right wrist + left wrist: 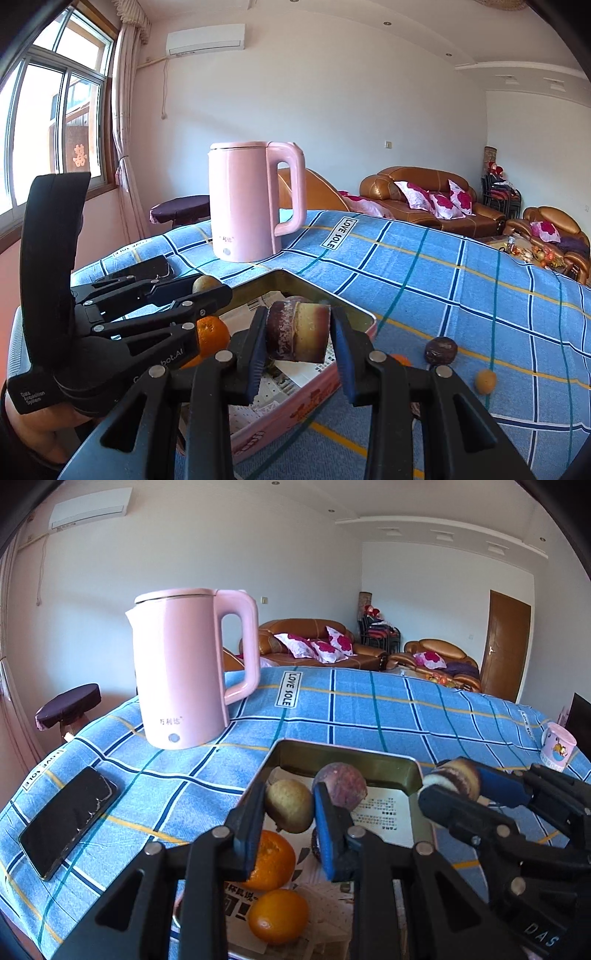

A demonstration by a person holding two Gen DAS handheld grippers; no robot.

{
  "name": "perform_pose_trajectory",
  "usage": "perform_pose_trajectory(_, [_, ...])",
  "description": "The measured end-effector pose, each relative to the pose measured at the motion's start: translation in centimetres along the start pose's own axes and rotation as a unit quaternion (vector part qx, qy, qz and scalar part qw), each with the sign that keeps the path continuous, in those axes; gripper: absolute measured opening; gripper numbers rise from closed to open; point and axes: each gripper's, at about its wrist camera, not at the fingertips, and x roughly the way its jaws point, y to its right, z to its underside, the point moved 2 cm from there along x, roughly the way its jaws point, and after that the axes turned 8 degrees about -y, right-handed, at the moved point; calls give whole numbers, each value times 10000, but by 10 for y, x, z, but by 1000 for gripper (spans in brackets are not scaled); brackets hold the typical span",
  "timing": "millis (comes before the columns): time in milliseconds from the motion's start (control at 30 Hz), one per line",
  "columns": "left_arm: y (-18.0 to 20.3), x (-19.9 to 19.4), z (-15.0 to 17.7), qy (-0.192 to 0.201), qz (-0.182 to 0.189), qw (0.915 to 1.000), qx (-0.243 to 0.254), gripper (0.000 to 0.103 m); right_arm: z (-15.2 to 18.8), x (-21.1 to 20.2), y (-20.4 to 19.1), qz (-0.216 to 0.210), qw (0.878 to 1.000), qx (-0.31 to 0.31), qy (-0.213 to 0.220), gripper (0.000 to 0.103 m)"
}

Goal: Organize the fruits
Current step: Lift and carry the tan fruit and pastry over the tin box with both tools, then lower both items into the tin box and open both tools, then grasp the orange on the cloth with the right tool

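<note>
Holding a yellowish fruit (290, 805) over the tin (369, 762), the left gripper (288, 830) has its jaws closed on it. The right gripper (297, 347) has its jaws clamped on a cut sugarcane piece (297, 330).

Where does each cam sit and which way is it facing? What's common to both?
Left wrist: on the left gripper, looking forward and down over the tin tray toward the pink kettle; its jaws hold a yellowish fruit; right gripper at right.
Right wrist: on the right gripper, facing the kettle and window; its jaws clamp a cut sugarcane piece; left gripper at left.
Shared: kettle, tray, oranges, blue checked cloth, sofas.
</note>
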Motion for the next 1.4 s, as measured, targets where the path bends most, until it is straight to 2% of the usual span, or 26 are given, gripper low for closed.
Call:
perform_pose_trajectory(400, [-14,6,3,-167,-133,9997,-115,29,9,33,-17,-188,9981,-158,-558,36])
perform_pose_trajectory(433, [-15,6,3,-169,-174,9996,-144,34,9,34,-18,-212,9979,-168,-595,36])
perform_pose_trajectory(567, [-16,3,3,-96,-293,9993,-196,73,10,37,-20,-280,9968,-194,-720,37])
perform_pose_trajectory(633, [-17,1,3,-42,-314,9992,-241,81,10,36,-20,-257,9971,-189,-696,46])
perform_pose_trajectory(667, [-16,0,3,-29,-308,9992,-244,83,10,36,-19,-274,9971,-178,-689,57])
perform_pose_trajectory(700, [-15,0,2,-19,-313,9992,-239,83,10,34,-18,-302,9972,-165,-665,60])
perform_pose_trajectory(800, [-10,2,-1,-27,-289,9992,-267,87,10,29,-12,-214,9978,-136,-617,60])
perform_pose_trajectory(867, [-7,1,-2,18,-332,9991,-270,95,11,23,-5,-152,9982,-95,-575,60])
perform_pose_trajectory(1167, [8,3,-13,83,-356,9991,-213,95,15,14,56,493,9958,361,-675,60])
perform_pose_trajectory(1267, [12,4,-17,62,-342,9992,-191,95,16,28,69,810,9911,396,-980,60])
perform_pose_trajectory(1400, [15,5,-19,62,-346,9992,-165,96,19,50,75,1026,9856,270,-1313,58])
